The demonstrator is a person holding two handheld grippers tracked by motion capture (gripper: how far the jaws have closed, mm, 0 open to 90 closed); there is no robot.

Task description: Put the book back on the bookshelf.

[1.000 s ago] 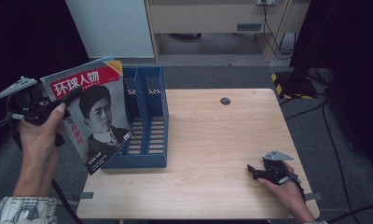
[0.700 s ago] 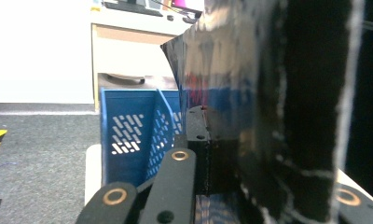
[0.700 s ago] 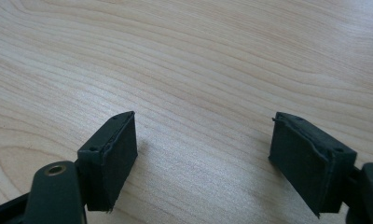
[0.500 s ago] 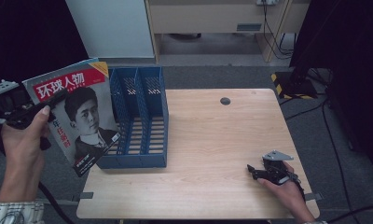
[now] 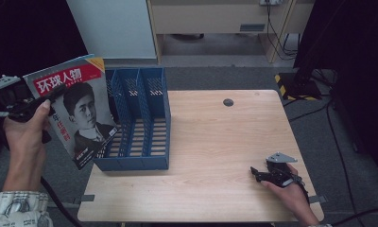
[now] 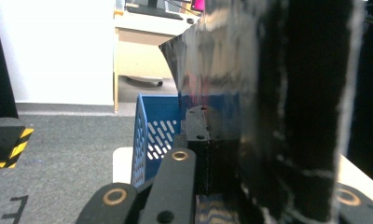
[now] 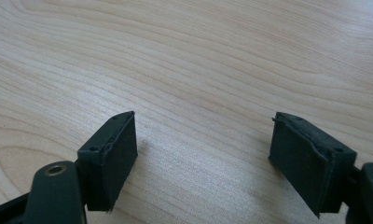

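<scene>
We've got the left tongs (image 5: 52,92) clamped on the glossy red-banner portrait magazine (image 5: 76,111), upright, long axis tilted, off the counter (image 5: 215,142) left of the blue slotted file rack (image 5: 140,118). Its lower corner hides the rack's left wall. Right tongs (image 5: 259,173) gape empty, resting on the counter.

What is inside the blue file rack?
The blue file rack looks empty: bare slotted floor shows in its compartments. The magazine, held by the left gripper, covers its left edge, so that part stays unseen.

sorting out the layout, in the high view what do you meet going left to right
left gripper → magazine → blue file rack → round hole in the table → right gripper
</scene>
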